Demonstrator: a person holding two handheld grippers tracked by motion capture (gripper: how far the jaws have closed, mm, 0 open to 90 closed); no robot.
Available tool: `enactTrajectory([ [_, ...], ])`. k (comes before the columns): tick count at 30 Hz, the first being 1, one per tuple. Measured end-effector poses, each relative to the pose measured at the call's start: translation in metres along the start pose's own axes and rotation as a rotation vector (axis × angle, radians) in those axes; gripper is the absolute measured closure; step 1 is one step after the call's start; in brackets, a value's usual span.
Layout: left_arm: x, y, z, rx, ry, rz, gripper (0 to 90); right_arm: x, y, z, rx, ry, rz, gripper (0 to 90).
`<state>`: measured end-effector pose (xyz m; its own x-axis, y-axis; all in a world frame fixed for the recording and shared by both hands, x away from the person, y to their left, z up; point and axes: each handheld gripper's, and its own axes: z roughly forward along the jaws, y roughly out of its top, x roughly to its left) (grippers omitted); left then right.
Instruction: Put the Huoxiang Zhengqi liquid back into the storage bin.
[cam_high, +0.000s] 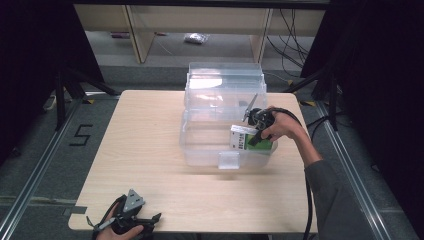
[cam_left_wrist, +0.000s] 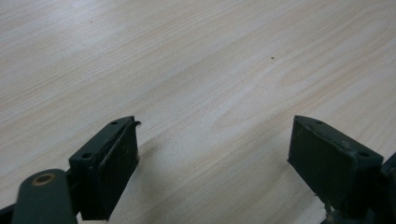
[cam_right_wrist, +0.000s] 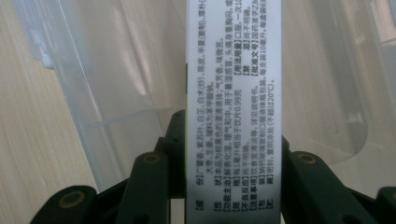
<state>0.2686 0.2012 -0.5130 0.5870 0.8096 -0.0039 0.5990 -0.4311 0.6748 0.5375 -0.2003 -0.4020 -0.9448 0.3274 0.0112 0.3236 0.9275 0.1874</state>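
Note:
A clear plastic storage box (cam_high: 200, 145) with its lid tipped back stands on the far right half of the wooden table (cam_high: 145, 165). My right gripper (cam_high: 255, 137) is inside the box, shut on a white and green carton (cam_high: 241, 137). In the right gripper view the carton's white printed side (cam_right_wrist: 233, 107) stands upright between the two black jaws, with the box wall (cam_right_wrist: 116, 93) behind it. My left gripper (cam_high: 150, 220) rests at the table's near left edge, held by a hand. In the left gripper view its jaws stand wide apart over bare wood, left gripper (cam_left_wrist: 215, 158) open.
A small clear latch tab (cam_high: 229, 161) juts from the box's front wall. Black stands (cam_high: 65, 85) flank the table on the left, and cables (cam_high: 320, 125) run along the floor on the right. A wooden shelf frame (cam_high: 140, 30) stands beyond the table.

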Motion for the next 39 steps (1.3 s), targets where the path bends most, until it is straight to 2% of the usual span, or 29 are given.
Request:
enactTrajectory([
  [4,0.000,0.000,0.000,0.000,0.000,-0.001,15.4,0.001,0.000,0.002,0.011,-0.006,0.016,64.5],
  [8,-0.001,0.000,0.000,-0.004,-0.004,-0.004,15.4,0.000,0.000,0.006,0.008,0.008,-0.010,64.4],
  [9,-0.001,0.000,0.000,-0.002,-0.004,-0.004,15.4,0.001,0.000,0.007,0.010,0.012,0.009,64.3],
  [10,0.000,0.000,0.000,-0.002,0.002,-0.001,15.4,0.000,-0.001,0.008,0.003,0.018,-0.006,64.3],
  [11,0.000,0.000,0.001,-0.007,0.002,-0.009,15.4,0.001,-0.002,0.009,0.011,0.018,0.016,64.2],
  [12,0.000,0.000,0.001,-0.007,0.005,-0.003,15.4,0.000,-0.003,0.011,0.005,0.021,0.006,64.1],
  [13,-0.001,0.000,0.000,-0.003,0.009,0.000,15.4,0.001,-0.003,0.012,-0.005,0.031,0.023,64.0],
  [14,-0.001,0.000,0.000,-0.002,-0.005,-0.003,15.4,0.002,-0.003,0.013,-0.007,0.038,0.030,63.9],
  [15,0.000,0.000,0.000,-0.002,-0.004,-0.004,15.4,0.000,-0.004,0.013,0.004,0.026,0.009,63.7],
  [16,0.000,0.000,0.000,-0.003,-0.005,-0.006,15.4,0.000,-0.004,0.013,0.002,0.027,0.009,63.2],
  [18,0.000,0.000,0.000,0.000,0.001,0.000,15.4,0.000,-0.004,0.012,0.007,0.022,0.033,61.9],
  [21,0.000,0.000,0.000,0.001,0.001,-0.001,15.3,0.001,-0.005,0.004,-0.044,0.047,0.046,61.2],
  [23,0.000,0.000,0.001,-0.003,-0.001,-0.001,15.4,0.001,-0.007,-0.003,-0.054,0.032,0.049,58.5],
  [24,-0.001,0.000,0.001,0.001,0.005,-0.002,15.4,0.003,-0.007,-0.005,-0.065,0.040,0.062,56.7],
  [25,-0.001,0.000,0.001,-0.002,0.009,-0.002,15.4,0.003,-0.008,-0.008,-0.052,0.020,0.047,56.2],
  [26,-0.001,0.000,0.001,-0.009,0.005,-0.005,15.4,0.004,-0.009,-0.011,-0.063,0.025,0.039,56.4],
  [28,0.000,0.000,0.000,0.001,0.007,0.000,15.4,0.005,-0.009,-0.018,-0.092,0.029,0.066,55.5],
  [29,0.000,0.000,0.000,0.002,-0.001,0.002,15.4,0.006,-0.010,-0.021,-0.102,0.016,0.079,55.3],
  [30,-0.001,0.000,0.001,-0.002,0.012,-0.002,15.4,0.006,-0.010,-0.023,-0.114,0.016,0.073,54.3],
  [32,0.000,0.000,0.000,0.005,0.001,0.000,15.4,0.007,-0.011,-0.029,-0.126,0.013,0.071,52.3],
  [34,-0.001,0.000,0.001,-0.002,0.014,-0.002,15.4,0.009,-0.011,-0.033,-0.136,-0.001,0.099,48.4],
  [35,0.000,0.000,0.000,0.003,0.002,0.004,15.4,0.010,-0.011,-0.035,-0.139,-0.006,0.097,47.9],
  [37,-0.001,0.000,0.000,0.003,0.006,-0.001,15.4,0.010,-0.011,-0.039,-0.168,-0.008,0.076,47.8],
  [38,0.000,0.000,0.000,0.004,0.003,0.001,15.4,0.013,-0.012,-0.041,-0.171,-0.013,0.104,45.5],
  [39,0.000,0.000,0.000,0.002,0.008,0.000,15.4,0.012,-0.012,-0.041,-0.179,-0.018,0.095,44.1],
])
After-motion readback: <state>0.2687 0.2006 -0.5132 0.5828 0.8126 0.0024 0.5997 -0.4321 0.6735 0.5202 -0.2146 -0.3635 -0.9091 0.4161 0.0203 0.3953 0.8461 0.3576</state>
